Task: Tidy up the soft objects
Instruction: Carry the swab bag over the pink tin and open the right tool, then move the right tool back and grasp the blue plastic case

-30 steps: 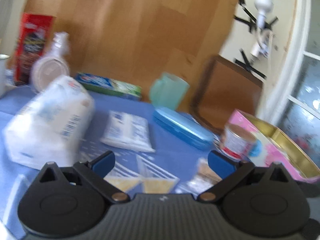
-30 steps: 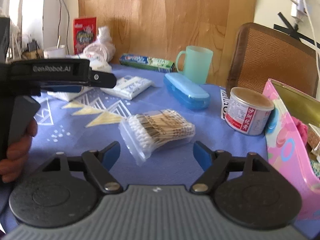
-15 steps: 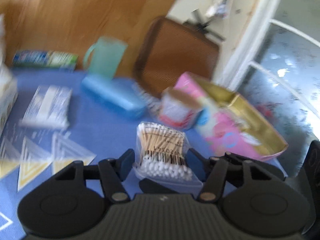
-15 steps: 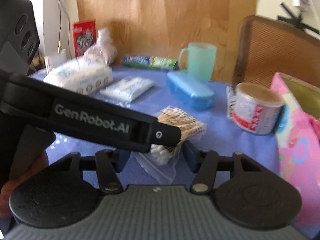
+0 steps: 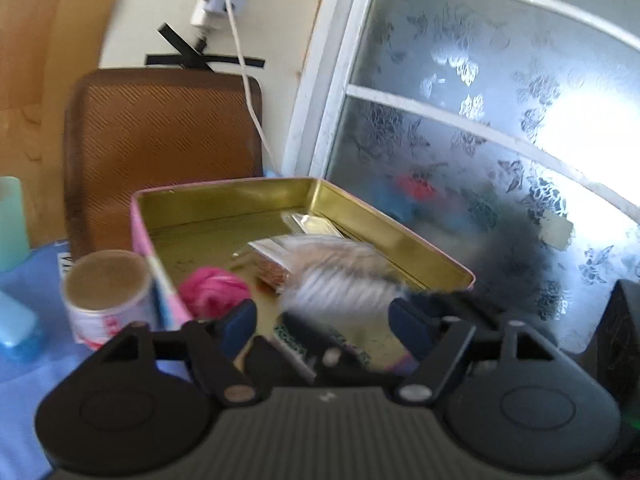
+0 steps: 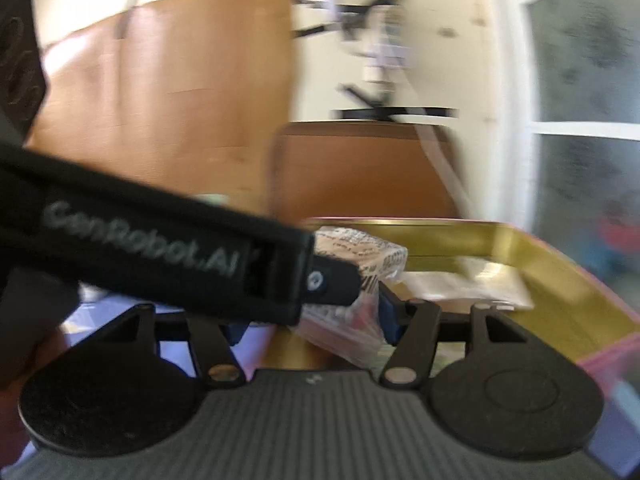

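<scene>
Gold-lined, pink-walled tin [image 5: 420,240] on the blue-clothed bench [image 5: 36,280], a pink yarn ball [image 5: 214,290] inside. Over it hangs the blurred cotton-swab bag [image 5: 340,276]: left tongs [image 5: 324,316] spread either side, right tongs [image 6: 312,320] look clenched on it.

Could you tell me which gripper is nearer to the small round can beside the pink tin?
Left. The can stands just left of the left gripper, which hangs over the tin; the right gripper is further right, with no can in view.
</scene>
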Demonstrator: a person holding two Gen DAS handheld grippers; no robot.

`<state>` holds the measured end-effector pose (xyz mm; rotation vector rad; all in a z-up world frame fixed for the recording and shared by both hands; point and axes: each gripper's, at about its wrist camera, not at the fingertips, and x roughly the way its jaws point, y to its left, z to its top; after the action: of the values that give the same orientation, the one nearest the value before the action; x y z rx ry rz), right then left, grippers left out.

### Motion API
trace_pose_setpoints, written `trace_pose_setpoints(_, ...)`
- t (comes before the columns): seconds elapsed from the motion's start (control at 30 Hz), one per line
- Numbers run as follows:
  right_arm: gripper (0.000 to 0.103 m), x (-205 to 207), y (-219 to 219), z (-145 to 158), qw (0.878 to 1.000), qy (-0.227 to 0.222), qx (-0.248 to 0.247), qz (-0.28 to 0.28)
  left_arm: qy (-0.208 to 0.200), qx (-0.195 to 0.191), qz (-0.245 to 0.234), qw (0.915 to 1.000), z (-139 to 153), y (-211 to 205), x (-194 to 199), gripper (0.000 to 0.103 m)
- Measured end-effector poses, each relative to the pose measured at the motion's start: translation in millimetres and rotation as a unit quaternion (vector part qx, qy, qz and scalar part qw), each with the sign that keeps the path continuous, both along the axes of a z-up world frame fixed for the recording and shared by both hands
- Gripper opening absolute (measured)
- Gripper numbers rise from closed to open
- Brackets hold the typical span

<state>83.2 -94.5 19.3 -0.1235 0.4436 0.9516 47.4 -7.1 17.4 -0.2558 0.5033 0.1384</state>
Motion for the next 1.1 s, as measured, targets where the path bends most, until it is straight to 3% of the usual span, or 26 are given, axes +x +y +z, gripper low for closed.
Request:
trace_pose_setpoints(0.07, 0.079, 14, -5, -7, 0.997, -0.035, -0.028, -0.062, 0.005, 0.009, 0.011, 0.9999, -4, -5, 7, 0.081)
trace_pose_setpoints(0.13, 0.078, 34, -14, -15, 0.994, -0.025, -0.040, -0.099, -0.002, 0.005, 0.021, 0.9998, -4, -4, 5, 0.088)
trace_pose_setpoints(0.23, 0.078, 48, -32, -19, 0.992, 0.010, -0.013, -0.122, -0.003, -0.001, 0.042, 0.9991, -2, 5, -9, 0.088)
trace_pose_setpoints(0.4, 0.078, 39, -30, -16, 0.994, 0.012, 0.007, -0.112, -0.017, -0.006, 0.081, 0.9966, 4, 28, -43, 0.088)
trace_pose_setpoints(0.53, 0.078, 12, -20, -3, 0.997, -0.010, 0.034, -0.064, -0.025, 0.010, 0.126, 0.9916, 1, 50, -88, 0.088)
trace_pose_setpoints(0.67, 0.075, -10, 4, 8, 0.999, -0.005, 0.051, 0.017, -0.022, 0.020, 0.193, 0.9807, -10, 75, -144, 0.088)
trace_pose_setpoints(0.77, 0.061, -32, 33, 12, 0.994, 0.020, 0.044, 0.100, -0.017, 0.018, 0.249, 0.9681, -20, 103, -185, 0.088)
trace_pose_setpoints(0.83, 0.058, -46, 56, 10, 0.987, 0.046, 0.032, 0.152, -0.009, 0.031, 0.289, 0.9567, -26, 120, -204, 0.087)
trace_pose_setpoints(0.93, 0.057, -65, 101, 5, 0.974, 0.061, 0.000, 0.217, -0.017, -0.008, 0.322, 0.9467, -43, 145, -224, 0.087)
trace_pose_setpoints(0.97, 0.058, -68, 119, 5, 0.972, 0.054, -0.008, 0.229, -0.020, -0.021, 0.323, 0.9459, -50, 150, -226, 0.087)
trace_pose_setpoints(1.0, 0.058, -71, 141, 3, 0.971, 0.044, -0.022, 0.235, -0.010, -0.040, 0.324, 0.9450, -55, 155, -226, 0.080)
trace_pose_setpoints(1.1, 0.068, -61, 202, -5, 0.967, 0.057, -0.068, 0.241, -0.037, -0.046, 0.322, 0.9448, -52, 159, -237, 0.084)
